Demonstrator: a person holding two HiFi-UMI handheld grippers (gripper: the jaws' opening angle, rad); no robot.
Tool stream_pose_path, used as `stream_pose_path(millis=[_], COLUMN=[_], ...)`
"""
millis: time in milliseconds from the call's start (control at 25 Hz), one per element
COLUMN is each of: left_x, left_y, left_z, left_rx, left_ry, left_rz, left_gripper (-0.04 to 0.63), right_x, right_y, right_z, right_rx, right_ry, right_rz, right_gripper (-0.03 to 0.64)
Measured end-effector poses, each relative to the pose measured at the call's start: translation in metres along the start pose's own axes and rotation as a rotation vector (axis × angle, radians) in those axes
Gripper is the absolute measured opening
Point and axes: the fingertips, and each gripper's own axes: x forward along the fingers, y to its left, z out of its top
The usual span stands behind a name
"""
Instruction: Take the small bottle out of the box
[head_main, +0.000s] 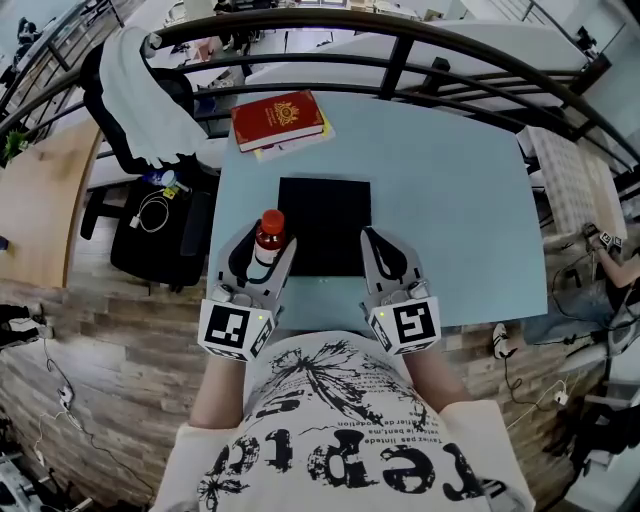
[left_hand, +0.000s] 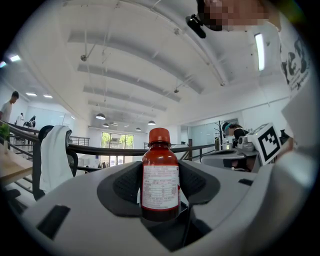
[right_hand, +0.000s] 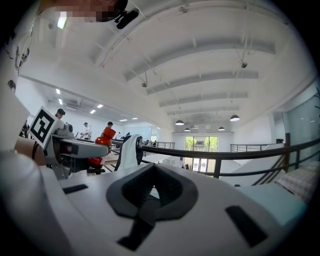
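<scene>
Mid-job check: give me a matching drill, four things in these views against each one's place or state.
1 small brown bottle with red cap
2 flat black box
3 red hardcover book
4 right gripper

A far edge of the light blue table
B shut, empty
C between the jaws of the left gripper
D table's middle

Pairs: 1-C, 2-D, 3-A, 4-B

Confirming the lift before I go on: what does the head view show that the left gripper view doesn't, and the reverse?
Head view only: the flat black box on the pale blue table, with the red hardcover book beyond it. Left gripper view only: the white printed label on the small brown red-capped bottle, with the dark pads pressing its sides. Both: that bottle held in the left gripper.
</scene>
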Motion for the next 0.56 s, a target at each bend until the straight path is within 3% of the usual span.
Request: stream_pose_path(millis=[560], left_x=[0.0077], left_y=[-0.0042], left_z=[-0.0050], left_rx=[-0.006], left_ry=[0.019], left_rz=[0.002], left_gripper=[0.230], right_x=[0.0009], right_y=[-0.0064], right_z=[-0.0095], right_rx=[-0.010], right_ry=[0.024], right_rz=[0.002], right_gripper=[0.009])
